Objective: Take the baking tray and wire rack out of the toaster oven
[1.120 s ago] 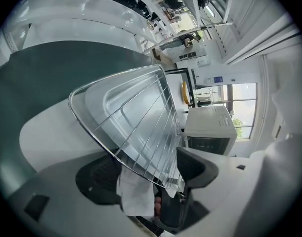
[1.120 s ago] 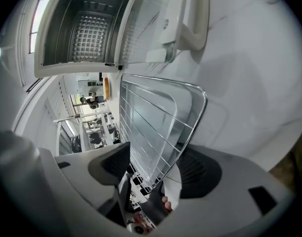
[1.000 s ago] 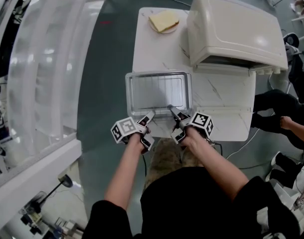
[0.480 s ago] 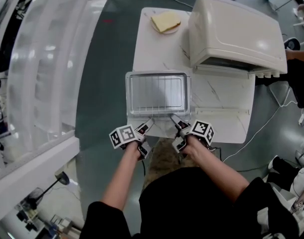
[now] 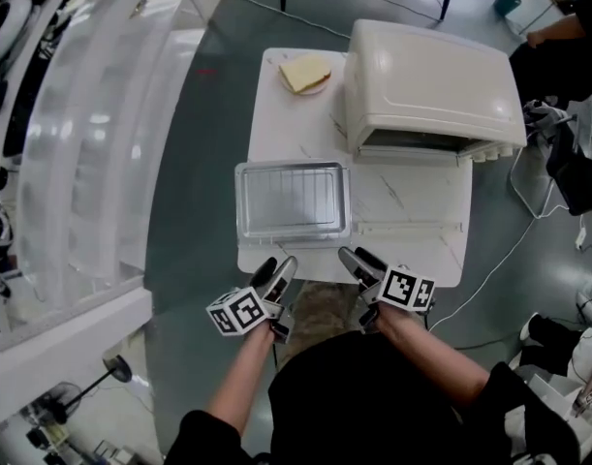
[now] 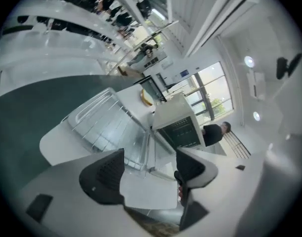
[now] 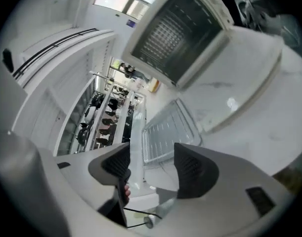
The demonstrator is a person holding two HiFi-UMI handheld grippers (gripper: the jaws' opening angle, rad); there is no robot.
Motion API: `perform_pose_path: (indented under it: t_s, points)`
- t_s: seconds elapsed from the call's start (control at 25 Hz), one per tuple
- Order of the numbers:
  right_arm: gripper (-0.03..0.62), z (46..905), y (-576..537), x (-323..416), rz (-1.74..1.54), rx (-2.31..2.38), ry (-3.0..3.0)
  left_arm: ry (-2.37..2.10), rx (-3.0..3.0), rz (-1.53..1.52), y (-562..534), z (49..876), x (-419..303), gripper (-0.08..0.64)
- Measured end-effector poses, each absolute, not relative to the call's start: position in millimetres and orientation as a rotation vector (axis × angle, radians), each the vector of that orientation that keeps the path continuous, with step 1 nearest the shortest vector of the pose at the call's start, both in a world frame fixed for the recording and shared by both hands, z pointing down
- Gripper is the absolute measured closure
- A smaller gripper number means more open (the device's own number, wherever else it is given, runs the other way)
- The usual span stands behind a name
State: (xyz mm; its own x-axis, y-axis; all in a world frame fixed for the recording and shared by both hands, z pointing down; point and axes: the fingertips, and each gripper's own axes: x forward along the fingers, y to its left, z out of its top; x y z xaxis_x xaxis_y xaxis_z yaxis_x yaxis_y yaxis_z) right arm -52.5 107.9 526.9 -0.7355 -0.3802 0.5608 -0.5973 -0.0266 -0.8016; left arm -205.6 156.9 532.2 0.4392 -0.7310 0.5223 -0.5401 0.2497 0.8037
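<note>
On the table (image 5: 412, 201), the baking tray (image 5: 294, 233) lies beyond left gripper (image 5: 276, 265), seemingly apart.

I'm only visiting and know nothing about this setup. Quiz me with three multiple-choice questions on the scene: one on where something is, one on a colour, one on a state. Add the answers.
1. Where is the baking tray relative to the toaster oven?
A) inside it
B) outside it, on the table, left of its door
C) on top of it

2. What colour is the toaster oven's casing?
A) black
B) red
C) cream white

3. How is the toaster oven's door?
A) folded down, open
B) shut
C) taken off

Answers:
1 B: the head view shows the tray lying on the tabletop beside the lowered door.
2 C: the casing looks pale cream from above.
3 A: the door lies flat in front of the open cavity.
</note>
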Motion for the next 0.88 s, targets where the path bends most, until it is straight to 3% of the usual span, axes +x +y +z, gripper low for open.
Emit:
perform_pose_path:
  t_s: [0.08, 0.16, 0.4, 0.64, 0.88]
  points:
    - [0.343, 497, 91, -27, 1.658, 1.110, -2.185, -1.270, 1.545, -0.193, 143, 498, -192, 0.243]
    - [0.391, 465, 78, -1, 1.452, 1.156, -2.294, -1.331, 1.662, -0.202, 129, 466, -179, 0.336]
    - [0.556, 375, 56, 78, 0.946, 1.323, -2.481, -1.485, 1.905, -0.165, 93, 397, -135, 0.494]
    - [0.569, 319, 40, 161, 0.587, 1.436, -2.555, -1.572, 2.112, -0.056, 55, 346, -79, 0.523]
    - [0.571, 297, 17, 241, 0.485, 1.598, -2.511, -1.613, 2.211, -0.070, 29, 314, -38, 0.534]
